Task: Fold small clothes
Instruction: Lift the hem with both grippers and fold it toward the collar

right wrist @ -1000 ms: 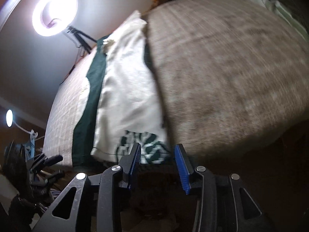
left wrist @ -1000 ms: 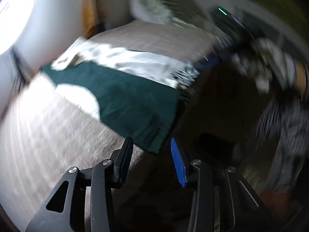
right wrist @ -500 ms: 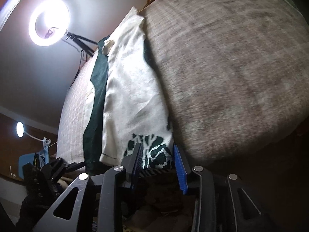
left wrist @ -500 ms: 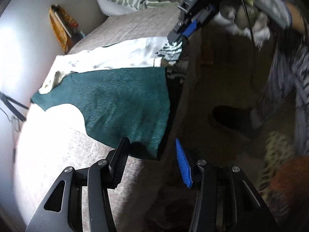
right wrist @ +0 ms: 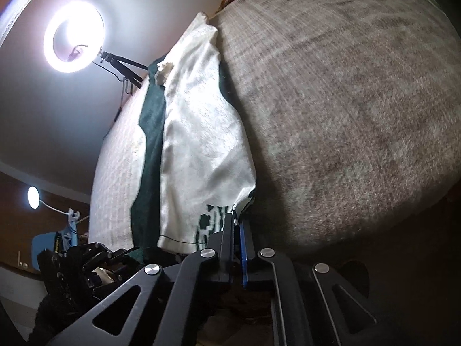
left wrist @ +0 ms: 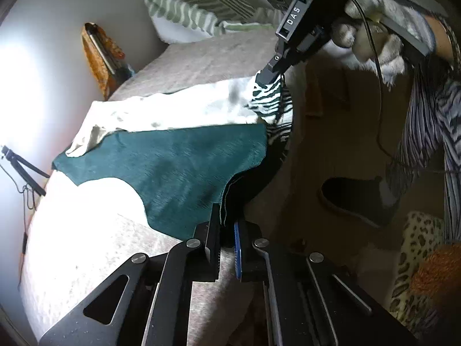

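A small dark green garment (left wrist: pixel 178 167) lies flat on the bed (left wrist: pixel 201 57), with a cream panel (left wrist: pixel 173 109) folded over its far half and a green-and-white zebra-print hem (left wrist: pixel 268 101). My left gripper (left wrist: pixel 226 225) is shut on the near green corner at the bed's edge. Further along that edge, my right gripper (left wrist: pixel 266 79) pinches the zebra-print corner. In the right wrist view the right gripper (right wrist: pixel 236 219) is shut on that printed hem (right wrist: pixel 211 219), below the cream panel (right wrist: pixel 201 144). The left gripper (right wrist: pixel 132 252) shows dark at the lower left.
A striped pillow (left wrist: pixel 196 5) lies at the head of the bed, and an orange object (left wrist: pixel 100 54) leans on the wall. A ring light (right wrist: pixel 73 36) on a tripod stands beyond the bed. A person's gloved hand (left wrist: pixel 371 37), shoe (left wrist: pixel 354 199) and leopard-print fabric (left wrist: pixel 415 245) are beside the bed.
Both grippers stood open before and have closed: the left on the green corner, the right on the zebra-print hem. The left view has swung and settled toward the bed's edge.
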The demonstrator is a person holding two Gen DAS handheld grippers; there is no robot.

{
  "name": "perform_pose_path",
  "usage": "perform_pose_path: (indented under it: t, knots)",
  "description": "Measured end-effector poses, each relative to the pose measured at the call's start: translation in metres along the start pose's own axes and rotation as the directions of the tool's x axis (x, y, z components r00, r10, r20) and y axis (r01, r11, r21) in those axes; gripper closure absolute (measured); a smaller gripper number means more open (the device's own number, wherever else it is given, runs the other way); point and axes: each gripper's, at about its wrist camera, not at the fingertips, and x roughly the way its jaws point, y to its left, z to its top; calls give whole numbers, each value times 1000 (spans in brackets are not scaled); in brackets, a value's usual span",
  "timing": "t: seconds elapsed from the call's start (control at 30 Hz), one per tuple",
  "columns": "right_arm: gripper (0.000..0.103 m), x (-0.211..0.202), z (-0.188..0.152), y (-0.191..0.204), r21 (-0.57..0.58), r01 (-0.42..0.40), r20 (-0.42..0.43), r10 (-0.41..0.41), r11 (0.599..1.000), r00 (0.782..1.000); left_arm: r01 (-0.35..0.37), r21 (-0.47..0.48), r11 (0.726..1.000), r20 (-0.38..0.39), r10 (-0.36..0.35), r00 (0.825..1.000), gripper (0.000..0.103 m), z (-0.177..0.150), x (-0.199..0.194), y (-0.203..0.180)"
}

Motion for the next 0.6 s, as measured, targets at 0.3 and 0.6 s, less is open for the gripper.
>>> perform_pose_path:
  t: [0.3,0.6]
  knots:
    - [103,-21,24,13,25,-115,75,113,993,991,61,-80,995,57,-57,997,99,18,-16,28]
    - [103,-16,74,40,-18,-130,104,132,991,986,52,-170,984,87,-38,996,99,42,-18,92]
